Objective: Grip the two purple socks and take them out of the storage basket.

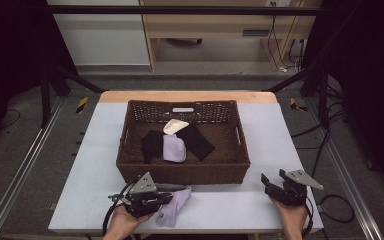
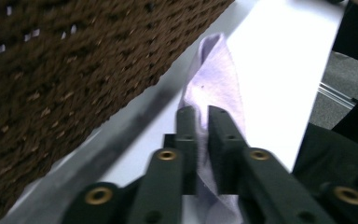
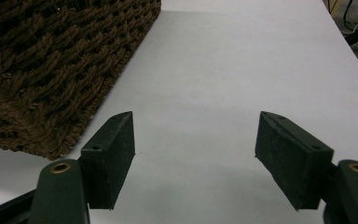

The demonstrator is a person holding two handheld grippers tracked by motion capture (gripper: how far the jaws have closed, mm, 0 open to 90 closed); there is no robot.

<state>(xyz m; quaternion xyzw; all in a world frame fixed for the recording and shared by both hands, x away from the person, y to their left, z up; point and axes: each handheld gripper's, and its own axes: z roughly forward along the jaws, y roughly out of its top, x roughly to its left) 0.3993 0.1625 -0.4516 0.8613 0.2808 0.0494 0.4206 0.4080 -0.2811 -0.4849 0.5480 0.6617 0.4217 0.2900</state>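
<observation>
White table (image 1: pixel 230 200), wicker basket (image 1: pixel 182 172) centred. Left gripper (image 2: pixel 202 114) jaws nearly together, lilac sock (image 2: pixel 214 81) between them; right gripper (image 3: pixel 193 154) spread wide, nothing in it.

Left gripper (image 1: pixel 169 196) on pale lilac cloth (image 1: pixel 176 206) at table's front edge, just below brown woven wicker basket (image 1: pixel 130 150); right gripper (image 1: pixel 275 178) apart, w/ jaws spread.

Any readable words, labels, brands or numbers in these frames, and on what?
None can be read.
The basket, the lilac sock in the left gripper, the cloths in the basket and the right gripper bear no print.
A pale plate on the far cabinet: too blurred.
</observation>
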